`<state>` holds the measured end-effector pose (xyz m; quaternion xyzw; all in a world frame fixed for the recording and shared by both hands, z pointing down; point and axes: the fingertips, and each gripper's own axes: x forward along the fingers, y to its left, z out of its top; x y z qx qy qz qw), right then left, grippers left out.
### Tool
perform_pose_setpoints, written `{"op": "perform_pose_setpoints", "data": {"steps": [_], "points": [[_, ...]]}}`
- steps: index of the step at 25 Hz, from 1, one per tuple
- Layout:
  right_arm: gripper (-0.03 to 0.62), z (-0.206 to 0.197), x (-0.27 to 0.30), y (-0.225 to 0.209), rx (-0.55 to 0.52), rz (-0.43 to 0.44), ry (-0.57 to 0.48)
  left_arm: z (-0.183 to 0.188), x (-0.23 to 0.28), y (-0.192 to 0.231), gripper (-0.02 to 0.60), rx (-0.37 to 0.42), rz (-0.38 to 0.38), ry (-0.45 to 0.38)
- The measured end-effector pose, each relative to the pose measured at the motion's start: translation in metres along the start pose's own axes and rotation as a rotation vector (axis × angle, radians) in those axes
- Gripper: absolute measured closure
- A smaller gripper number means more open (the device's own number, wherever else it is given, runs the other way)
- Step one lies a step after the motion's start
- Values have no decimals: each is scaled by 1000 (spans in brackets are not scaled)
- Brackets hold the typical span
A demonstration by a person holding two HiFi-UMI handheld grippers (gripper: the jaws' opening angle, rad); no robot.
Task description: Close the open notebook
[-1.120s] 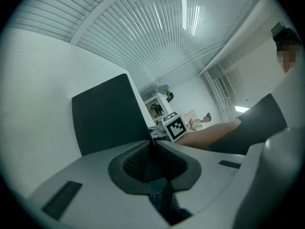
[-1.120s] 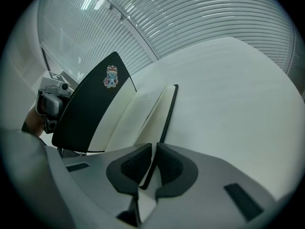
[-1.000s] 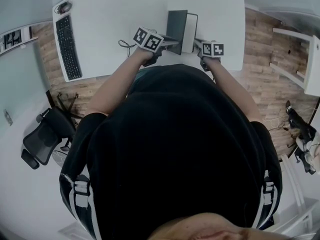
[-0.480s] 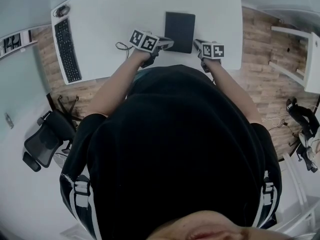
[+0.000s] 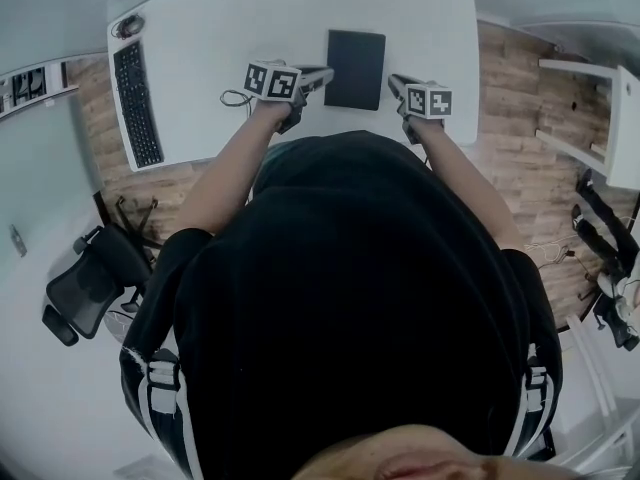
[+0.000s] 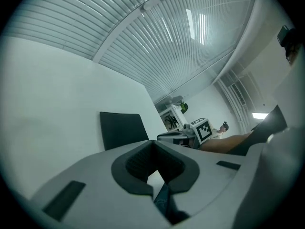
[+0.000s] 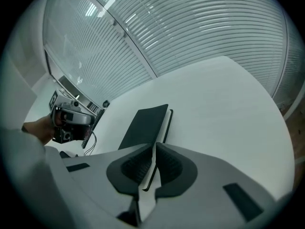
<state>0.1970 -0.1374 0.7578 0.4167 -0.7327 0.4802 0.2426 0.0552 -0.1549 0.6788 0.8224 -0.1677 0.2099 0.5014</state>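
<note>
White and smooth, the curved bench (image 5: 420,8) fills the upper part of the head view, with pale wood-plank floor (image 5: 520,118) showing past its edges. At far left a long black keyboard (image 5: 135,103) lies along the bench edge, and a thin dark looped cable (image 5: 235,98) rests nearer the middle. The left tool (image 5: 325,72), grey plastic with a marker cube on top, points at the bench. Its ribbed dark pads are pressed together with nothing between them.

Just beside its tips lies the flat rectangular notebook with a matt black cover (image 5: 355,68), closed and lying flat on the bench between the two tools. From the right gripper view a pale strip of page edges shows along its right side, under the cover. The left gripper view has it ahead and to the left of the tips, clear of them.

The right tool (image 5: 393,81) hangs near the notebook's right edge, apart from it. Its jaws are drawn together to a thin slit and hold nothing.
</note>
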Motion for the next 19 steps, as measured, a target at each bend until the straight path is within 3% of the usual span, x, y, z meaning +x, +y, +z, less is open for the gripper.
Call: {"op": "perform_pose_setpoints", "data": {"steps": [5,10,19], "points": [[542,14,-32,8,-25,7,-61,0,-6,-25,558,31,31,-29],[543,44,-51,28,-185,-34,-150,5,-18,-29,558,99,74,-60],[548,83,-109,44,-274,-61,-359,41,-57,-78,560,265,65,-324]]}}
